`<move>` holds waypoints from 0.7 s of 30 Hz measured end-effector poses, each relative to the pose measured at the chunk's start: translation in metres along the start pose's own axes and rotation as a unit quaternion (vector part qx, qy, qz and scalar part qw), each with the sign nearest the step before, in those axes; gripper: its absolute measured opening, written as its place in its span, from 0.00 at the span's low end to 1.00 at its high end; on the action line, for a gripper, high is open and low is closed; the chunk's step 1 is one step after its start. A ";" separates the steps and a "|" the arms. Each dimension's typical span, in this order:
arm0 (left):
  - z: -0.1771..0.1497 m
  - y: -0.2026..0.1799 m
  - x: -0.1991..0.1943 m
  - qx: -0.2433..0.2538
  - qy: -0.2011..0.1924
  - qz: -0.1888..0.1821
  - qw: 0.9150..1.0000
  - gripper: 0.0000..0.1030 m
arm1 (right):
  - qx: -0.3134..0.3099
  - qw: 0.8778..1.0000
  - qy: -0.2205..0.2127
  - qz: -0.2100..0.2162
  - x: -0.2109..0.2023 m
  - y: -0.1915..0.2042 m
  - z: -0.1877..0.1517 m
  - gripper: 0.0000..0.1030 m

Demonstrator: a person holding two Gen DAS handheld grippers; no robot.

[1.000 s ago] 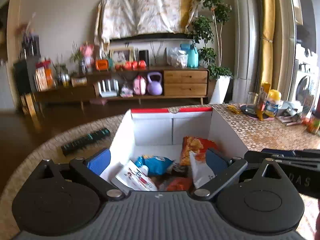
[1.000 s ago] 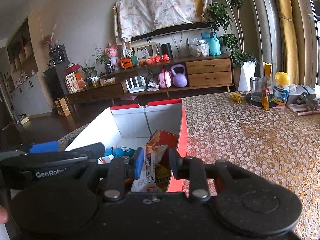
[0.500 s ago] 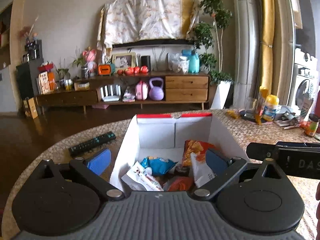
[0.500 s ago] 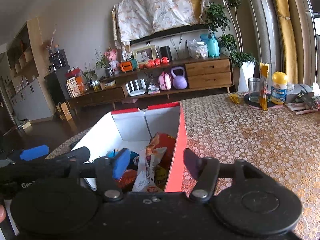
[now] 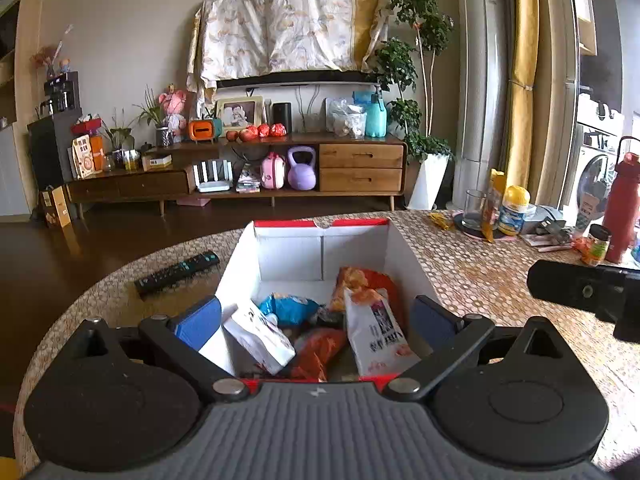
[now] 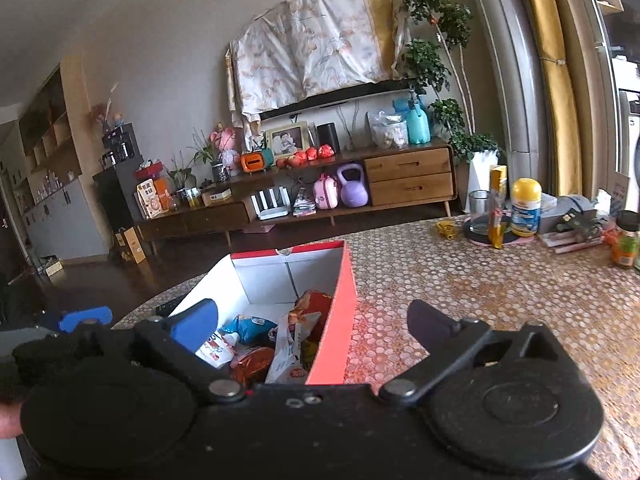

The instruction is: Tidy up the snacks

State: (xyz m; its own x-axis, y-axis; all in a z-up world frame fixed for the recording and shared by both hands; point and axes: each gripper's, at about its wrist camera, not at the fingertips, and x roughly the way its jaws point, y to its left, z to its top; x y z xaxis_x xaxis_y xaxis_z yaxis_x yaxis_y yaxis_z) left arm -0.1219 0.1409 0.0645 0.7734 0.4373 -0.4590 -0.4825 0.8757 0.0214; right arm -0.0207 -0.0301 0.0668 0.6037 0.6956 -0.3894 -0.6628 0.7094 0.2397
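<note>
Left wrist view looks down the left gripper (image 5: 316, 320), whose blue-padded fingers (image 5: 198, 322) stand spread wide with nothing between the pads; they frame the open cardboard box (image 5: 320, 246) without touching it. The box sits on the round table (image 5: 472, 276), its red-edged flaps standing up so packets can be dropped in from above. The snacks lie loosely piled inside: a white pouch (image 5: 378, 332) leaning upright against the right wall, an orange chip bag (image 5: 366, 280) behind it, a blue packet (image 5: 290, 306) in the middle, a second white packet (image 5: 260, 338) tilted at the near left and an orange-red wrapper (image 5: 318, 350) at the bottom. The upright pouch carries dark printed characters, too small to read. A black remote control (image 5: 178, 274) lies on the table left of the box, well apart from it.

Right wrist view shows the right gripper (image 6: 312, 324), whose jaws have just been opening and now stand fully apart, empty, straddling the box's red right wall. The white pouch (image 6: 290, 354) stands inside against that wall, free of the pads, so I judge it released into place. A yellow-capped bottle (image 6: 526, 208) and a drinking glass (image 6: 478, 212) stand together far across the table; their labels cannot be read.
</note>
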 end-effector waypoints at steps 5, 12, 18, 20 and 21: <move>-0.009 -0.004 -0.012 -0.007 0.011 0.001 1.000 0.99 | 0.012 1.000 -0.004 -0.009 -0.015 -0.011 -0.002 1.00; -0.021 -0.006 -0.022 -0.011 0.018 0.006 1.000 0.99 | 0.020 0.999 -0.009 -0.024 -0.033 -0.019 -0.017 1.00; -0.024 -0.006 -0.029 -0.010 0.013 0.010 1.000 0.99 | 0.025 0.999 -0.010 -0.030 -0.039 -0.023 -0.025 1.00; -0.024 -0.006 -0.031 -0.008 0.011 0.009 1.000 0.99 | 0.026 0.999 -0.011 -0.031 -0.039 -0.023 -0.026 1.00; -0.024 -0.006 -0.031 -0.007 0.010 0.011 1.000 0.99 | 0.026 0.999 -0.012 -0.032 -0.039 -0.023 -0.026 1.00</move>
State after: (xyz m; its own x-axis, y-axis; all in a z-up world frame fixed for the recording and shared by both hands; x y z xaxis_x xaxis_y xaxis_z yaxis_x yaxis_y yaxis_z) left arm -0.1529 0.1169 0.0576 0.7543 0.4527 -0.4755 -0.5053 0.8627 0.0196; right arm -0.0410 -0.0766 0.0533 0.6545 0.6513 -0.3839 -0.5997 0.7565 0.2610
